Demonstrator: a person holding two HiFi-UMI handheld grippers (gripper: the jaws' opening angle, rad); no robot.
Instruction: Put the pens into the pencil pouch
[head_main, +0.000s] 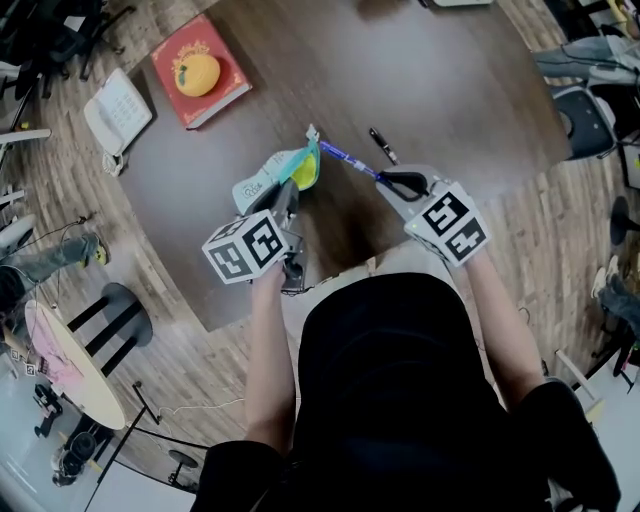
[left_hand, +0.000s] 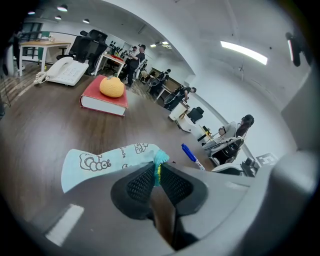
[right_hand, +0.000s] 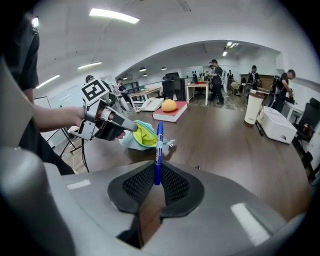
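A light-blue pencil pouch (head_main: 272, 174) with a yellow lining lies on the dark table, its mouth lifted open toward the right. My left gripper (head_main: 291, 196) is shut on the rim of the pouch (left_hand: 156, 165) and holds it up. My right gripper (head_main: 400, 182) is shut on a blue pen (head_main: 350, 158), which points up and left with its tip just by the pouch mouth. In the right gripper view the blue pen (right_hand: 158, 150) stands between the pads, in front of the yellow opening of the pouch (right_hand: 144, 135). A black pen (head_main: 383, 146) lies on the table beyond my right gripper.
A red book (head_main: 200, 70) with an orange on it sits at the back left of the table. A white desk phone (head_main: 117, 112) lies at the table's left edge. Office chairs and a small round table stand on the wooden floor around.
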